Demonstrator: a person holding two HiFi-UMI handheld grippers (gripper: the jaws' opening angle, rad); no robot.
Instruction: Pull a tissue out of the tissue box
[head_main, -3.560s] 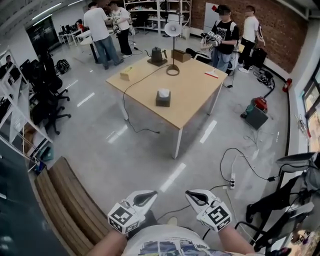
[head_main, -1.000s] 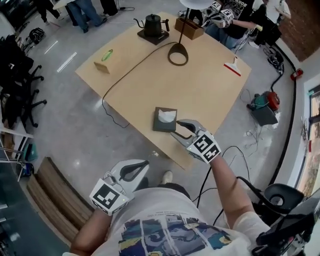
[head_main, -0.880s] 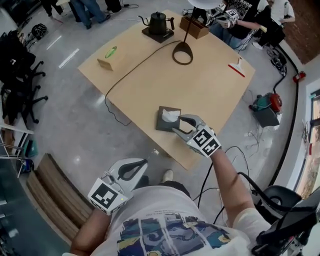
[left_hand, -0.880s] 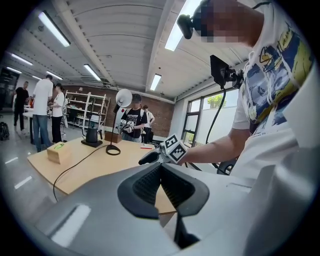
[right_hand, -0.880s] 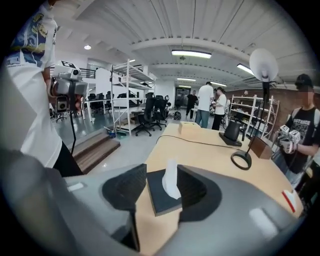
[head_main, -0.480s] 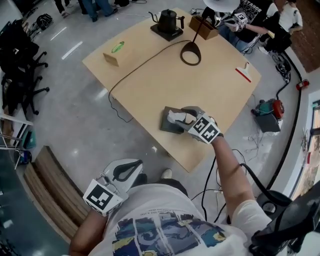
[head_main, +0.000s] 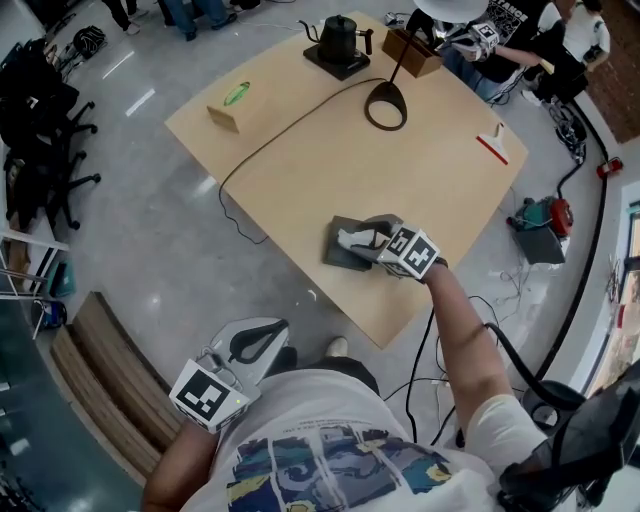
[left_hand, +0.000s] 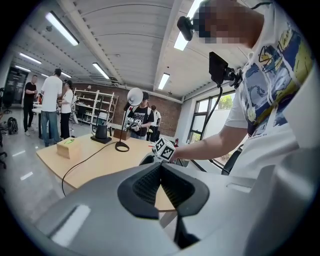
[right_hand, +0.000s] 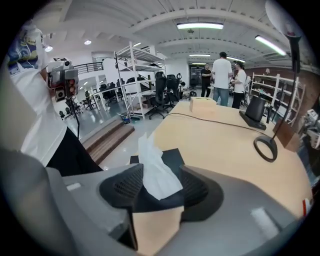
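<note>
A dark grey tissue box (head_main: 340, 250) stands near the front edge of the wooden table (head_main: 420, 190), with a white tissue (head_main: 352, 238) sticking up out of it. My right gripper (head_main: 368, 238) is down over the box, and its jaws are opening. In the right gripper view the tissue (right_hand: 156, 175) stands between the two pads (right_hand: 125, 189) of the right gripper (right_hand: 159, 189), which do not press on it; the box (right_hand: 172, 156) shows behind. My left gripper (head_main: 272, 330) hangs off the table by my body, jaws together with nothing in them (left_hand: 160, 167).
Farther back on the table are a wooden box with a green top (head_main: 229, 104), a black kettle (head_main: 340, 40), a lamp's ring base (head_main: 386, 106), a red-handled tool (head_main: 494, 146) and a black cable (head_main: 285, 135). People stand beyond the table. Office chairs (head_main: 45, 150) stand at left.
My right gripper has come down and forward over the tissue box, and its jaws have spread around the tissue. The left gripper has stayed by my body.
</note>
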